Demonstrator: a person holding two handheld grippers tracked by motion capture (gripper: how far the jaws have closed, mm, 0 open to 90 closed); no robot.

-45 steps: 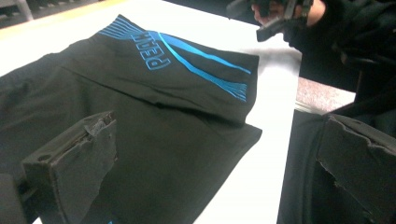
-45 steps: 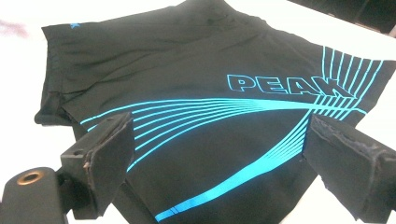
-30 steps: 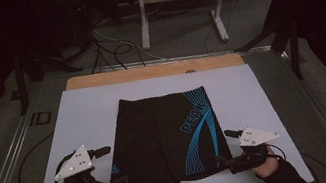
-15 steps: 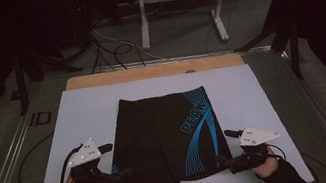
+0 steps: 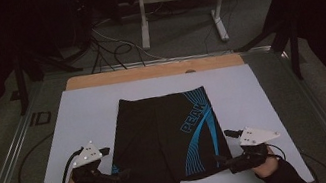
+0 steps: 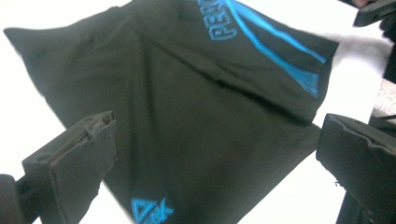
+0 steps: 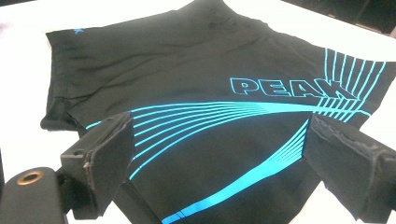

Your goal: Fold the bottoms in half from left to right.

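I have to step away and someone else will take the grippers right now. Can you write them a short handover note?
Left gripper: open, jaws wide apart, at the near left leg hem of the shorts; nothing gripped.
Right gripper: open, at the near right leg hem, over the blue stripes; nothing gripped.
Shorts: black, blue PEAK print, lying flat and spread on the white mat, waistband at the far side, legs toward you.
Done: both grippers lined up at the leg hems.
Left: probably close on each hem and fold the legs up toward the waistband; no fold made yet.
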